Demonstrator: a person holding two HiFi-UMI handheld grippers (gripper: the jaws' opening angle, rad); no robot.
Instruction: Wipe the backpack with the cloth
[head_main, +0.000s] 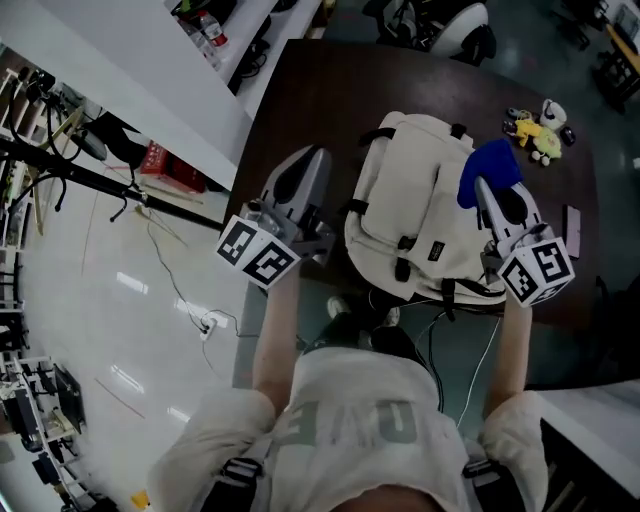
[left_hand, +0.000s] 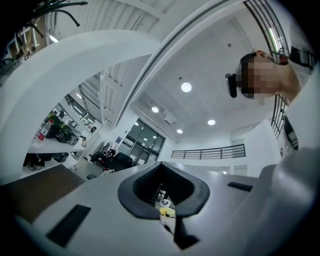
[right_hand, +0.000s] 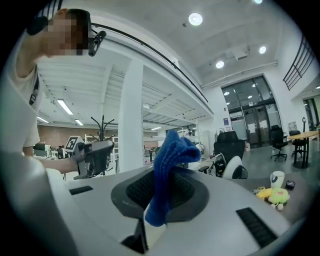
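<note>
A cream backpack (head_main: 420, 200) lies on the dark brown table (head_main: 300, 90), straps toward me. My right gripper (head_main: 487, 188) is held over the backpack's right edge, shut on a blue cloth (head_main: 490, 165). In the right gripper view the cloth (right_hand: 167, 170) stands up bunched between the jaws of that gripper (right_hand: 159, 202). My left gripper (head_main: 316, 160) hovers beside the backpack's left side, over the table edge, apart from the bag. In the left gripper view that gripper (left_hand: 164, 197) is shut with nothing in it and points up toward the ceiling.
Yellow and white plush toys (head_main: 538, 130) and a white mug (right_hand: 276, 178) sit at the table's far right, a phone (head_main: 571, 230) near its right edge. A white counter (head_main: 150, 80) runs along the left, with a red box (head_main: 170, 170) below it. An office chair (head_main: 470, 30) stands beyond the table.
</note>
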